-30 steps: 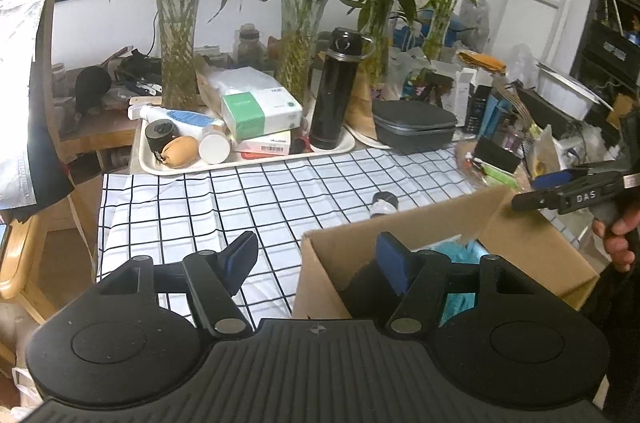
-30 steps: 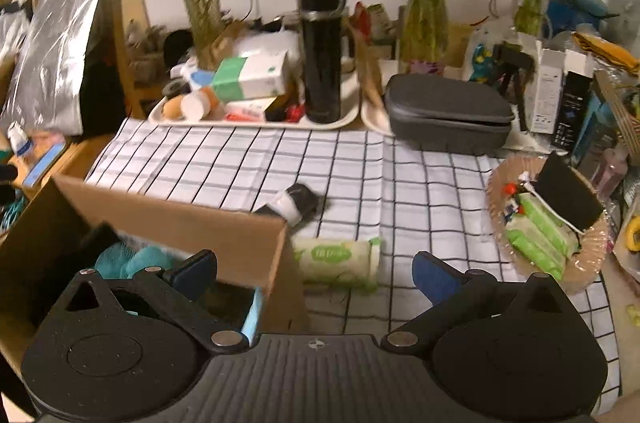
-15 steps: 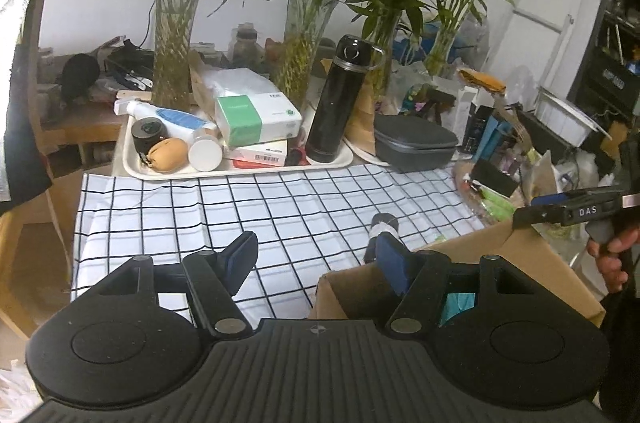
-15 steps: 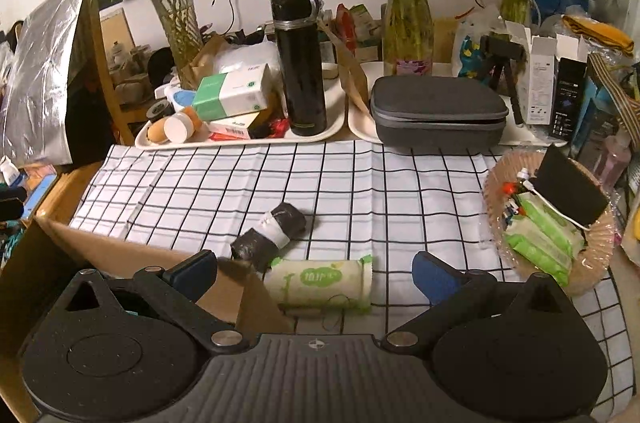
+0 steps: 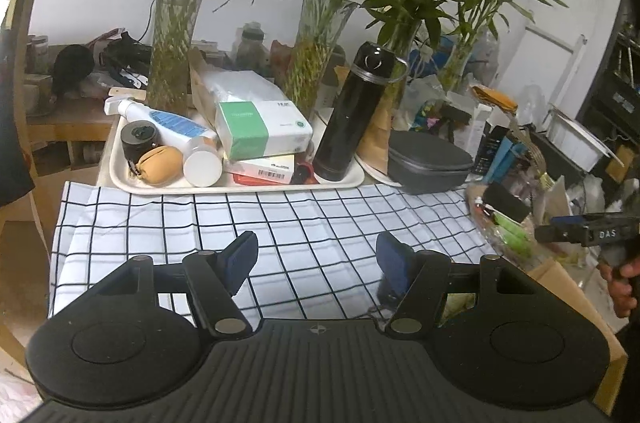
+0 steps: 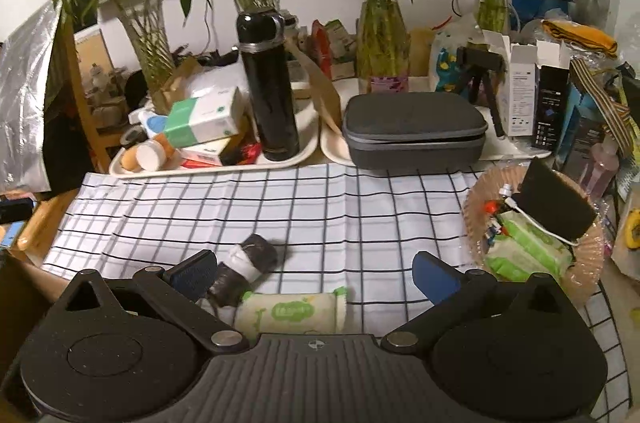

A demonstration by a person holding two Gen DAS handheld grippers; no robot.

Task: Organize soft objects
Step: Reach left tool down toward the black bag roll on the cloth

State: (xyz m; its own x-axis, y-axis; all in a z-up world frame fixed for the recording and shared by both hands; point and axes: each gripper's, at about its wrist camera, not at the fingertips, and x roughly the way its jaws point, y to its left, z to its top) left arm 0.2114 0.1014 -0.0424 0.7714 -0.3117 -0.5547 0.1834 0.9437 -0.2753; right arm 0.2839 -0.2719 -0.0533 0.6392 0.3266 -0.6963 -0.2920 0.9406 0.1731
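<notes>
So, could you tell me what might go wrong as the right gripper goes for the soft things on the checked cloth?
The wipes pack and the black roll lie touching, so the open right gripper may catch both or knock the roll away. The pack sits partly hidden under the gripper body, so aiming is hard. The checked cloth is already rippled and could get pinched along with the pack.
</notes>
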